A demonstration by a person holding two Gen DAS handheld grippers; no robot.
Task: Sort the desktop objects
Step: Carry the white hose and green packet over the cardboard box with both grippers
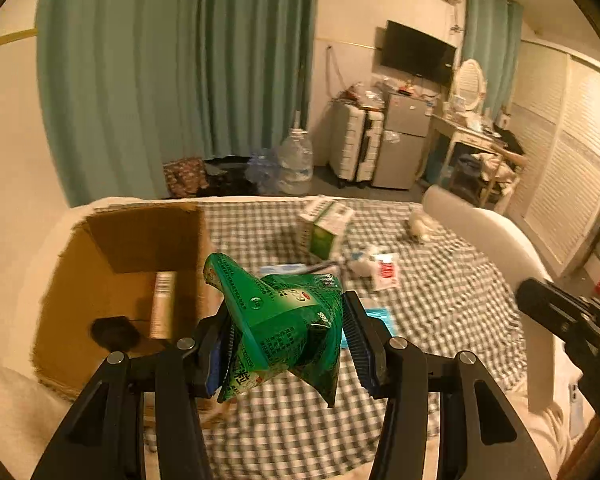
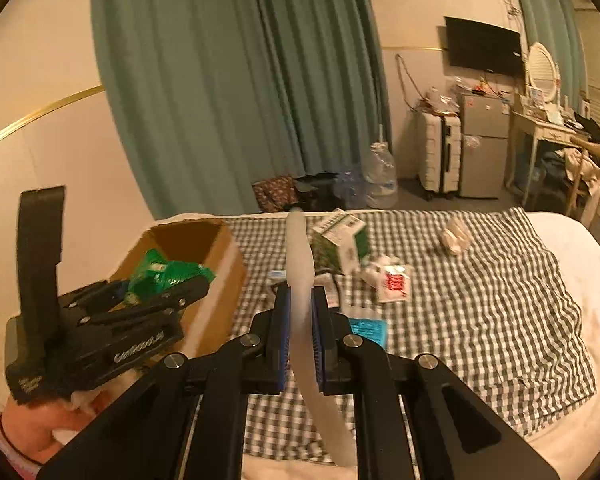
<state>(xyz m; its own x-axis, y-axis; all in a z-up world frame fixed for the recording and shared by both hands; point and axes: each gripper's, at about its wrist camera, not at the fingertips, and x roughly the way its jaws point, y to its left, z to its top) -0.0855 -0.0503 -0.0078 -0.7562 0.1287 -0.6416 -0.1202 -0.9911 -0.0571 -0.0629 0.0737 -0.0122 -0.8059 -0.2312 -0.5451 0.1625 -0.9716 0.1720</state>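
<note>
Two black two-finger grippers are seen above a bed covered by a green-and-white checked cloth [image 2: 480, 300]. A crumpled, glossy green foil packet [image 1: 284, 320] is clamped between the blue ribbed pads of the left gripper [image 1: 286, 344], its creased corners sticking out above and below the jaws; it is held just beside the open cardboard box [image 1: 140, 264], above the cloth. Inside the box, whose torn corrugated rim is rough, a slim light-coloured tube [image 1: 162, 304] and a dark round object [image 1: 114, 332] are lying. The right gripper [image 2: 300, 344] is closed on a thin, curved strip of matte white translucent plastic [image 2: 300, 272], which runs up past the fingertips and down below the jaws. On the cloth beyond, a green-and-white carton [image 2: 340, 244] is tipped on its side, a small white sachet with red print [image 2: 394, 282] lies near it, and a flat blue packet [image 2: 368, 330] lies nearer the grippers
</note>
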